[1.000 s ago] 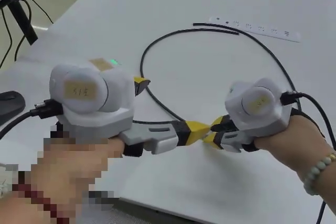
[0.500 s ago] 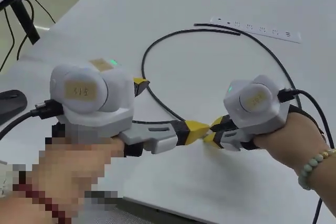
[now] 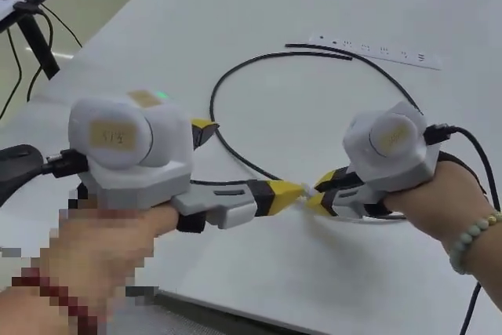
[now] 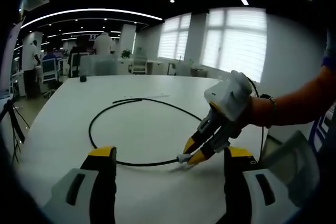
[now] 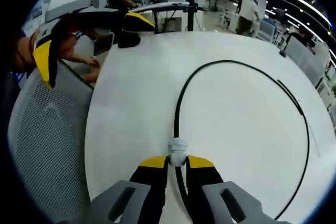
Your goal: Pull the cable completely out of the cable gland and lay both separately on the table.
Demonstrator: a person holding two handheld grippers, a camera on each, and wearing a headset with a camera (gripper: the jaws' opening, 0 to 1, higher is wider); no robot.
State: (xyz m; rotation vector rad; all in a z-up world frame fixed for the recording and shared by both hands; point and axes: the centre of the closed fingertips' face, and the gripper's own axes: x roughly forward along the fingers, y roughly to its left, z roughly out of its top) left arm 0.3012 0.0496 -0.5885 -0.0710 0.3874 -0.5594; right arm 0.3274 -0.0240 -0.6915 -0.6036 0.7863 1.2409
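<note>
**A:** Where does the gland sit against the two grippers?

**B:** The small white cable gland (image 5: 177, 149) is at lower centre of the right gripper view. The yellow tips of the right gripper (image 5: 177, 162) pinch it, so those jaws are clamped on it. It hangs low over the tabletop (image 5: 241, 129); whether it touches cannot be told.

**A:** And the cable?

**B:** The black cable (image 5: 176, 111) leaves the gland straight up the frame, then bends into a wide loop lying on the tabletop. A dark stretch also shows below the gland, between the jaws, so the cable seems to pass right through it.

**A:** Which gripper is nearer the free cable?

**B:** The left gripper (image 3: 245, 159). In the left gripper view its jaws stand wide apart at the bottom corners, holding nothing. The gland lies between and just ahead of them, with the cable running off toward the left of the frame.

**A:** So what does the pull turn on?

**B:** On the cable's line at the gland. The left jaws would likely need to close on the cable just beside the gland and draw along that line, away from the right gripper.

**A:** How does the gland look?

**B:** White, stubby and rounded; finer detail is too small to tell.
</note>
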